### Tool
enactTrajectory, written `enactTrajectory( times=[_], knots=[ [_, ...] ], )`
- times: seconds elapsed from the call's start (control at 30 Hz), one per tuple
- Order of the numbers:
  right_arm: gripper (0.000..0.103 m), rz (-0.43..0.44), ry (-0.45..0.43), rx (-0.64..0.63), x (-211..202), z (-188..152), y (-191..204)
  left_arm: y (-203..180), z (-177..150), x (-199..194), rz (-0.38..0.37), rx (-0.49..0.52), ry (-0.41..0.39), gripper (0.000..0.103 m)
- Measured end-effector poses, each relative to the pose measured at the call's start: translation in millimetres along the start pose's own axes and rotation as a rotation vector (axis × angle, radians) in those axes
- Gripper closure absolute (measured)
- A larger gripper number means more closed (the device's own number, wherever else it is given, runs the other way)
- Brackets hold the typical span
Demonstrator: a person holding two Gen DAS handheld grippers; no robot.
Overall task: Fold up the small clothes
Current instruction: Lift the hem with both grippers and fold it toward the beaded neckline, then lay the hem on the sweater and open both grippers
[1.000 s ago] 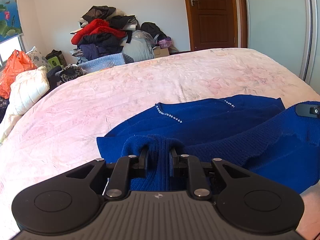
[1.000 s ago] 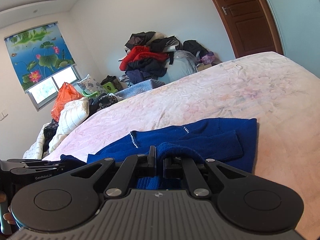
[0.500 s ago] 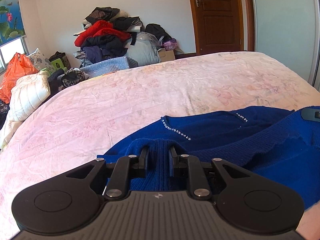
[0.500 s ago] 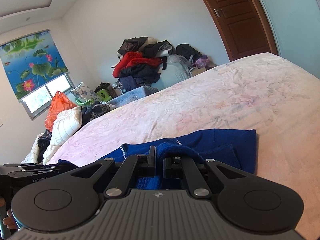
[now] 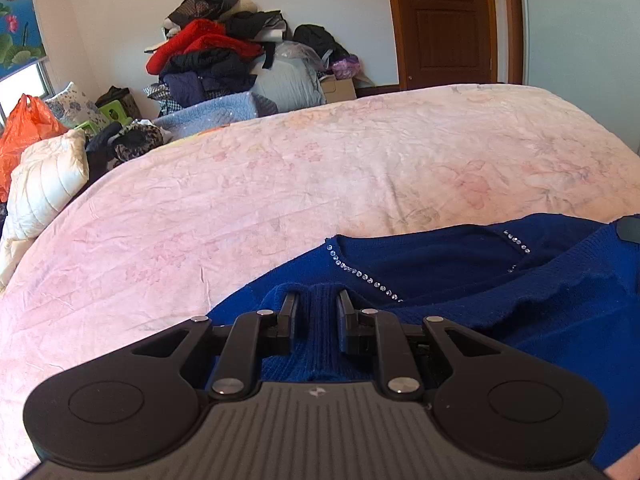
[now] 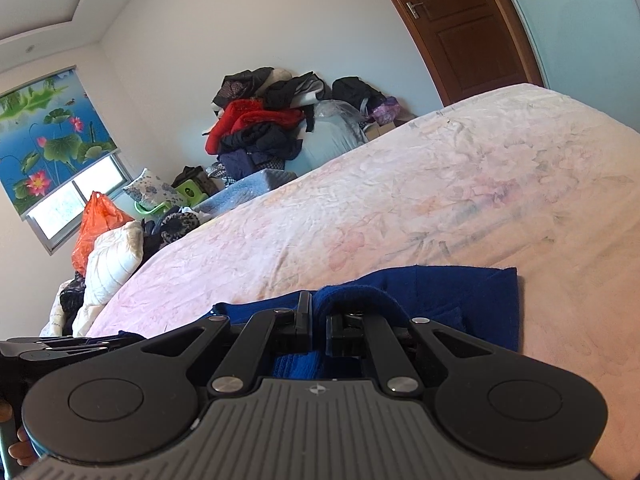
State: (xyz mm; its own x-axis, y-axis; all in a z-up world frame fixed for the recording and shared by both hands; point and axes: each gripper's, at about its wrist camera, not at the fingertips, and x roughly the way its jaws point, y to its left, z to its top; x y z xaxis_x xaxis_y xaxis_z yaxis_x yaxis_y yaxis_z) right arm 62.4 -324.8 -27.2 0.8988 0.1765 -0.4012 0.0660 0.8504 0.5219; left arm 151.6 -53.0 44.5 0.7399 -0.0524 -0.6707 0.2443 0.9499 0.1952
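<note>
A royal-blue knit sweater (image 5: 460,264) with a rhinestone-trimmed neckline lies on the pink floral bedspread (image 5: 320,176). My left gripper (image 5: 317,300) is shut on a bunched ribbed edge of the sweater, which fills the gap between its fingers. In the right wrist view the same sweater (image 6: 452,292) shows below the bedspread (image 6: 400,208), and my right gripper (image 6: 316,308) is shut on a fold of it that drapes over the right finger. The left gripper's body (image 6: 48,350) appears at the lower left of that view. The right gripper's tip (image 5: 630,229) shows at the left wrist view's right edge.
Beyond the bed's far side a heap of clothes (image 5: 216,52) is stacked against the wall. A white quilted pillow (image 5: 48,184) and an orange bag (image 5: 24,132) sit at the left. A brown wooden door (image 5: 444,20) stands at the back right.
Both grippers have carried the sweater's gripped edge forward over the garment toward its neckline, so less of the sweater shows beyond the fingers. Both grips stay the same.
</note>
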Motion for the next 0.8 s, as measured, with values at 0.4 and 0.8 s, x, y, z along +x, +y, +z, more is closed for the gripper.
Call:
enactTrajectory(
  times=[0.4, 0.8],
  knots=[
    [0.093, -0.023, 0.052, 0.097, 44, 2, -30, 7, 10, 55, 0.091, -0.009, 0.034, 0.085],
    [0.093, -0.019, 0.105, 0.134, 66, 1, -43, 72, -7, 27, -0.125, -0.093, 0.092, 0.072]
  ],
)
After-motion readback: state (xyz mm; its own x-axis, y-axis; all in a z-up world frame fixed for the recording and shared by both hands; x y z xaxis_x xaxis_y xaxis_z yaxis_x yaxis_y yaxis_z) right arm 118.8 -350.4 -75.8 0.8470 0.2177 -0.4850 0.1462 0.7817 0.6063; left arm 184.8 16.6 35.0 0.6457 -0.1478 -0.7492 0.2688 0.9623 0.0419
